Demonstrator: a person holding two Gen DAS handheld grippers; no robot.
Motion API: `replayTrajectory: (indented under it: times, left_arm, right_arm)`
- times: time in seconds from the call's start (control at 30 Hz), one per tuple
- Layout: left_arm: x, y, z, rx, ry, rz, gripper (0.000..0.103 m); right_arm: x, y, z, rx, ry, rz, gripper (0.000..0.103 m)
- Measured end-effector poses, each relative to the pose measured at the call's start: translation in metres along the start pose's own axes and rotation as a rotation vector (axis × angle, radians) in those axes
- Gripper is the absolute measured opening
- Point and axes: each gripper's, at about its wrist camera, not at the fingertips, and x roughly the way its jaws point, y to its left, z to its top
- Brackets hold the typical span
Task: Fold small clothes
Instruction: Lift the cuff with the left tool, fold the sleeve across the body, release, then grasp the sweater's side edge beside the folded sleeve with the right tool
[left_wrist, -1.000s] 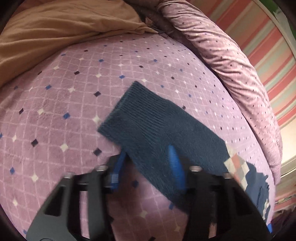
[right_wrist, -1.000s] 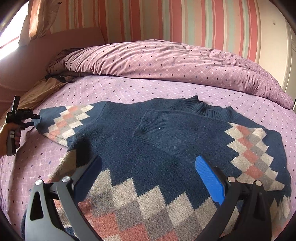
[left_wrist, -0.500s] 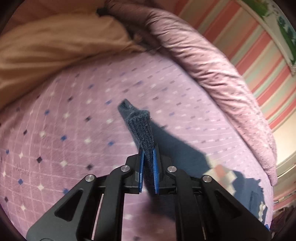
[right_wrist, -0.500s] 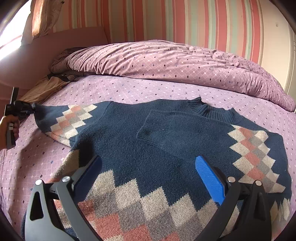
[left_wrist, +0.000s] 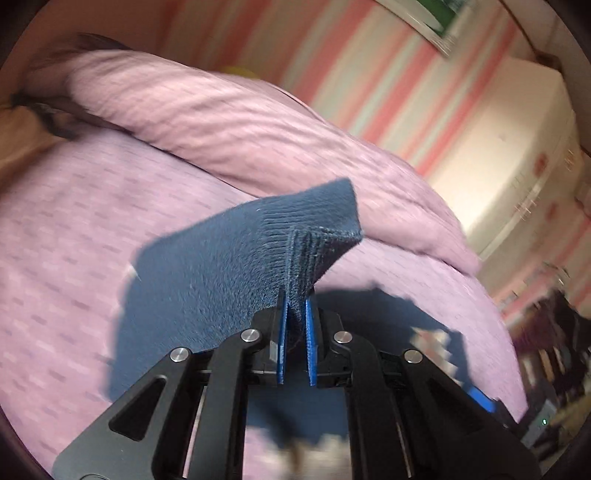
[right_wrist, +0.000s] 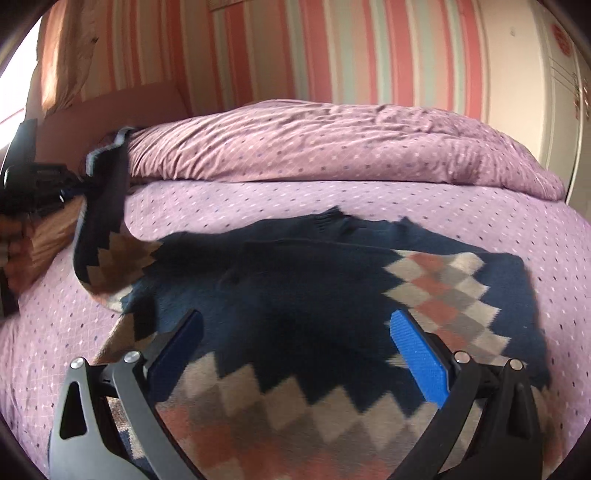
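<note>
1. Gripping the ribbed cuff (left_wrist: 314, 243) of the sweater's sleeve, my left gripper (left_wrist: 294, 314) has its blue pads pressed together on the knit, centre of the left wrist frame.
2. I see the navy sleeve (left_wrist: 207, 280) spread to the left of the jaws, raised off the purple bedsheet (left_wrist: 62, 236); this view is blurred.
3. In the right wrist view I find the left gripper (right_wrist: 72, 190) at the left edge, with the sleeve (right_wrist: 107, 221) hanging from it in a lifted arc down to the sweater's shoulder.
4. The sweater (right_wrist: 295, 302) lies flat on the bedsheet (right_wrist: 229, 206) across the middle and bottom of the frame, navy with a diamond pattern in grey, cream and salmon; its other sleeve is folded across the body.
5. My right gripper (right_wrist: 295, 336) has its jaws wide apart over the sweater's lower half, with nothing clamped between them.
6. A bunched purple duvet (right_wrist: 332, 144) sits beyond the sweater, below the striped wall (right_wrist: 332, 48).
</note>
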Motion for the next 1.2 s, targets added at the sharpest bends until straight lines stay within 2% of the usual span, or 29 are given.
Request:
replayTrajectory:
  times: [0.07, 0.13, 0.27, 0.37, 0.43, 0.47, 0.53, 0.57, 0.6, 0.63, 0.67, 0.83, 1.03, 1.2]
  left_arm:
    - [0.032, -0.041, -0.029, 0.019, 0.047, -0.016, 0.007]
    - [0.058, -0.064, -0.059, 0.037, 0.094, -0.018, 0.007]
    - [0.105, -0.109, -0.125, 0.173, 0.169, 0.059, 0.007]
    - [0.128, -0.119, -0.159, 0.214, 0.218, 0.117, 0.008]
    - [0.133, -0.114, -0.165, 0.211, 0.207, 0.133, 0.009]
    - [0.13, -0.113, -0.166, 0.201, 0.204, 0.127, 0.012]
    - [0.129, -0.115, -0.163, 0.196, 0.208, 0.079, 0.038]
    - [0.128, -0.12, -0.164, 0.208, 0.204, 0.056, 0.065]
    - [0.124, -0.123, -0.164, 0.219, 0.197, 0.046, 0.1]
    - [0.115, -0.128, -0.164, 0.228, 0.156, 0.058, 0.098]
    - [0.111, -0.133, -0.163, 0.235, 0.128, 0.066, 0.1]
    - [0.07, -0.136, -0.163, 0.303, 0.052, 0.122, 0.1]
    - [0.018, -0.127, -0.155, 0.489, -0.106, 0.301, 0.1]
    - [-0.01, -0.099, -0.135, 0.494, -0.155, 0.381, 0.1]
  right_arm:
    - [0.001, -0.023, 0.001, 0.048, 0.014, -0.024, 0.101]
    - [0.002, -0.048, 0.002, 0.104, 0.028, -0.049, 0.101]
    - [0.005, -0.082, 0.004, 0.154, 0.045, -0.094, 0.101]
    - [0.009, -0.097, 0.005, 0.146, 0.059, -0.108, 0.101]
    - [0.011, -0.102, 0.005, 0.136, 0.067, -0.108, 0.101]
    - [0.014, -0.104, 0.004, 0.13, 0.074, -0.107, 0.101]
    - [0.016, -0.106, 0.002, 0.127, 0.078, -0.107, 0.101]
    - [0.019, -0.108, 0.001, 0.13, 0.084, -0.106, 0.101]
    - [0.021, -0.109, 0.0, 0.137, 0.089, -0.102, 0.101]
    - [0.021, -0.11, -0.001, 0.15, 0.091, -0.098, 0.101]
    - [0.022, -0.11, -0.001, 0.158, 0.091, -0.095, 0.101]
    - [0.02, -0.105, 0.002, 0.157, 0.09, -0.086, 0.101]
    - [0.021, -0.093, 0.006, 0.169, 0.103, -0.058, 0.101]
    - [0.036, -0.072, 0.004, 0.163, 0.146, -0.03, 0.101]
